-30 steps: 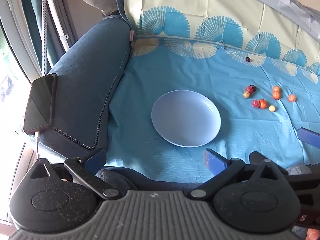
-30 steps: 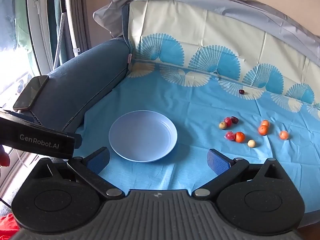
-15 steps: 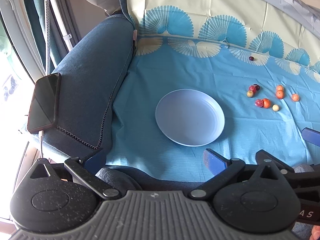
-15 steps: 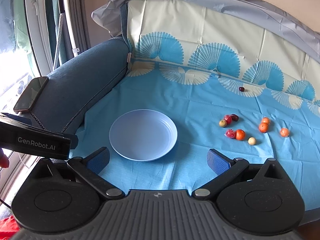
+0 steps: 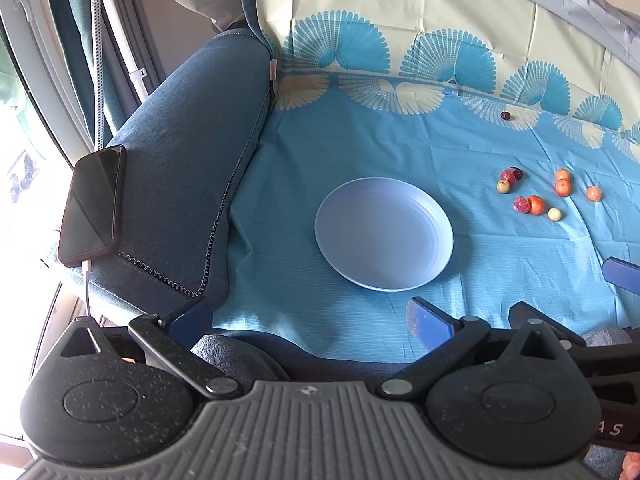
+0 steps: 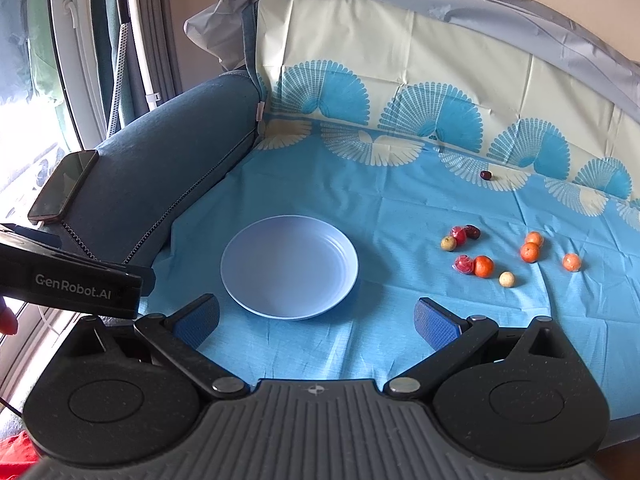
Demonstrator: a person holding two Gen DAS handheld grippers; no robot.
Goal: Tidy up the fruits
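An empty light blue plate (image 5: 384, 234) (image 6: 289, 267) lies on the blue cloth. To its right is a loose cluster of several small fruits: an orange one (image 5: 535, 204) (image 6: 483, 266), a red one (image 6: 463, 264) and a pale one (image 5: 554, 214) (image 6: 507, 279) among them. A lone dark red fruit (image 5: 506, 115) (image 6: 485, 175) sits farther back by the fan pattern. My left gripper (image 5: 308, 320) hovers open near the cloth's front edge, short of the plate. My right gripper (image 6: 316, 320) is also open and holds nothing, just in front of the plate.
A dark phone (image 5: 92, 204) (image 6: 64, 186) on a cable rests on the blue sofa arm (image 5: 192, 160) to the left. The cloth climbs the sofa back behind. The left gripper's body (image 6: 72, 280) shows at the right wrist view's left edge. A window and curtains stand far left.
The left wrist view has drifted slightly, so the plate sits a little further right in it. The right gripper has hardly moved. Both stay open; plate and fruits have not moved.
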